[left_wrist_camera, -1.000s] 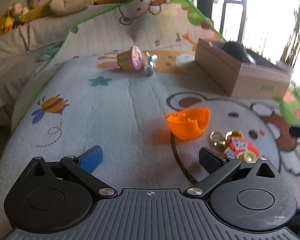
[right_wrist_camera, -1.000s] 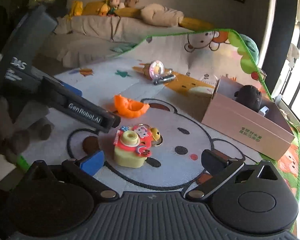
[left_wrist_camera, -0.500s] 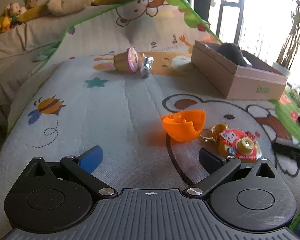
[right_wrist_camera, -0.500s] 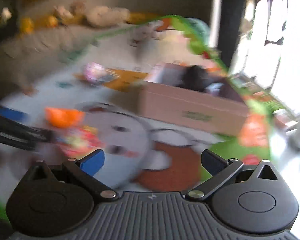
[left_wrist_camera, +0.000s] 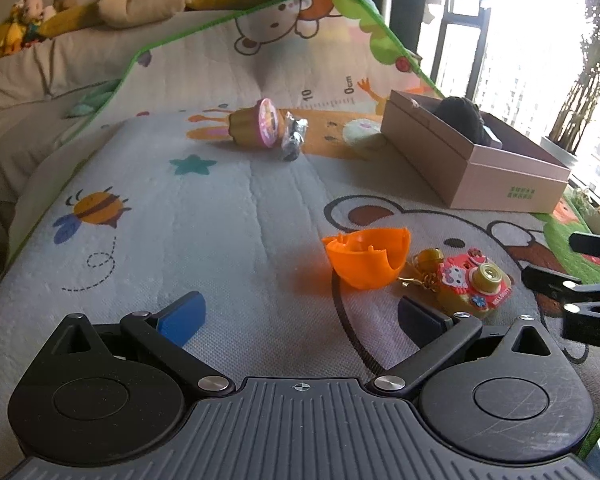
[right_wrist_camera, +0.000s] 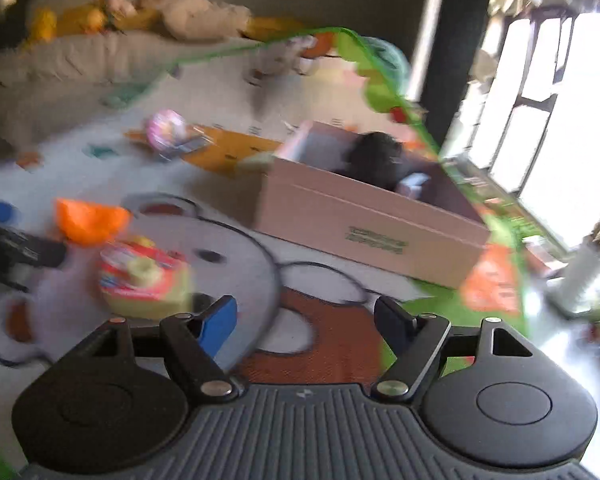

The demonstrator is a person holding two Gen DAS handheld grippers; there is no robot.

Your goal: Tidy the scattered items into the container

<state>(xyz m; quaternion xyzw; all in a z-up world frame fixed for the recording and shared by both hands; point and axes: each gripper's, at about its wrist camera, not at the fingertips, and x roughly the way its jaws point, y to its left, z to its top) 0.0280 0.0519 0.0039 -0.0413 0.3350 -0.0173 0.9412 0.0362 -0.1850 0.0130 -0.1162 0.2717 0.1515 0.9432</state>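
Swinging away from the toy camera (right_wrist_camera: pixel 142 278), my right gripper (right_wrist_camera: pixel 306 324) now looks past it toward the cardboard box (right_wrist_camera: pixel 364 220); a second ago that camera sat square between its fingers. Its jaws have just been closing in, yet they stand fairly wide with nothing between them. My left gripper (left_wrist_camera: pixel 300 314) has held its place, jaws wide and empty over the play mat (left_wrist_camera: pixel 180 208).

By size, the box comes first: it sits on the mat's far right by the window, already holding a dark plush toy (left_wrist_camera: pixel 460 118) and a small pale item I cannot identify. I judge that much as done.

What is left lies loose on the mat. Far off, near the printed ruler, a toy cupcake (left_wrist_camera: pixel 256 127) lies on its side, touching a crinkled foil wrapper (left_wrist_camera: pixel 293 140). Nearer, an orange shell half (left_wrist_camera: pixel 366 258) sits open side up, and just beside it the red and yellow toy camera with its gold keyring (left_wrist_camera: pixel 424 268). A pale round shape lies by the box's near corner; printed or real, I cannot tell.

So roughly four pieces remain, and neither gripper holds one.
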